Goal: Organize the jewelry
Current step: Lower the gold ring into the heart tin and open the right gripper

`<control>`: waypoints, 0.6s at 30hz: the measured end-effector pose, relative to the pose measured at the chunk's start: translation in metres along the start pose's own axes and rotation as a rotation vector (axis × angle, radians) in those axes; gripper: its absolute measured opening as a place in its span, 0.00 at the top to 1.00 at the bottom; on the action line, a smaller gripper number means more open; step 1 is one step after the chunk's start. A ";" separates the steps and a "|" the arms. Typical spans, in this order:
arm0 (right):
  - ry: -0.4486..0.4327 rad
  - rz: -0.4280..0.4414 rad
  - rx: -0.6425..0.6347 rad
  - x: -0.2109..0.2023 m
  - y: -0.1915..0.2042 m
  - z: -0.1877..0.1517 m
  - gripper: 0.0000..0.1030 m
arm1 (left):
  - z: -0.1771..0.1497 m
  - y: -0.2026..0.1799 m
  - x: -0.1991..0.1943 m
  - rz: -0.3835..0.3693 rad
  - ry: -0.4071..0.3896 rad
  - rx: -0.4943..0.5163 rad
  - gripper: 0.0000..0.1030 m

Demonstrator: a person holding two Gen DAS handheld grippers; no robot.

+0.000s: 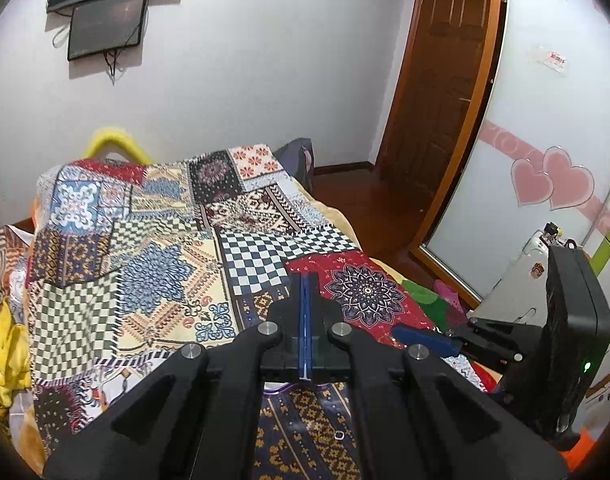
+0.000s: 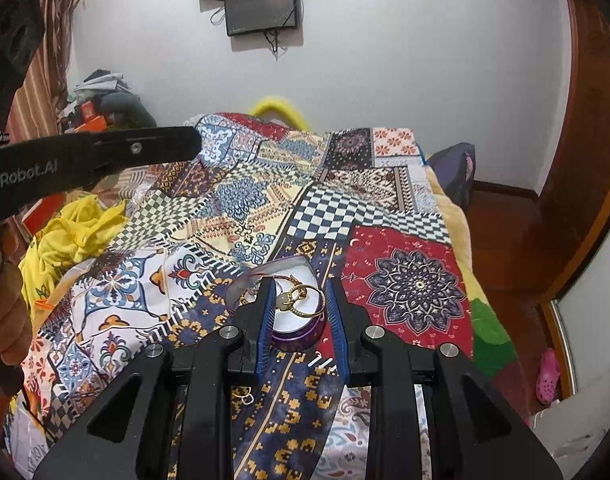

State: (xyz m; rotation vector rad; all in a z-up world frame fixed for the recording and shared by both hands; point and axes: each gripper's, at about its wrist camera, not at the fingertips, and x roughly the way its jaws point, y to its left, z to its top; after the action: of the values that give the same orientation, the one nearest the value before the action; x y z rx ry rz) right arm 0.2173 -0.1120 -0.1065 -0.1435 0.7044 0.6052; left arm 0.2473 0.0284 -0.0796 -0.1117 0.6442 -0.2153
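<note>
In the right wrist view a small round purple jewelry box (image 2: pixel 301 332) with a white inside sits on the patchwork bedspread (image 2: pixel 241 200). It holds a gold bangle (image 2: pixel 311 302), a ring with a pale stone (image 2: pixel 284 301) and a chain. My right gripper (image 2: pixel 299 300) is open, its blue-padded fingers on either side of the box. A small gold earring (image 2: pixel 243 394) lies on the cloth below it. My left gripper (image 1: pixel 306 280) is shut and empty above the bedspread (image 1: pixel 145 240); a small silver ring (image 1: pixel 338 436) lies under it. The right gripper's blue finger (image 1: pixel 423 338) shows to its right.
Yellow clothes (image 2: pixel 73 236) lie at the bed's left side. A yellow hoop (image 2: pixel 281 110) stands at the far end by the white wall. A wooden door (image 1: pixel 441 92) and a mirrored wardrobe with pink hearts (image 1: pixel 545 184) are to the right. Wood floor lies beyond the bed's right edge.
</note>
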 end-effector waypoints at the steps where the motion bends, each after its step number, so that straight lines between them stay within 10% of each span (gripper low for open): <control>1: 0.006 0.002 0.002 0.003 -0.001 0.000 0.78 | -0.001 0.002 0.008 -0.007 0.012 -0.007 1.00; 18: 0.104 0.049 -0.002 0.048 -0.004 -0.008 0.77 | -0.054 0.020 0.081 -0.009 0.240 0.001 1.00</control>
State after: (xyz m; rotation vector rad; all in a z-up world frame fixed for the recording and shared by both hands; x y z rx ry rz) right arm 0.2443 -0.0953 -0.1436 -0.1609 0.8095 0.6492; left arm 0.2806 0.0274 -0.1734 -0.0887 0.8824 -0.2398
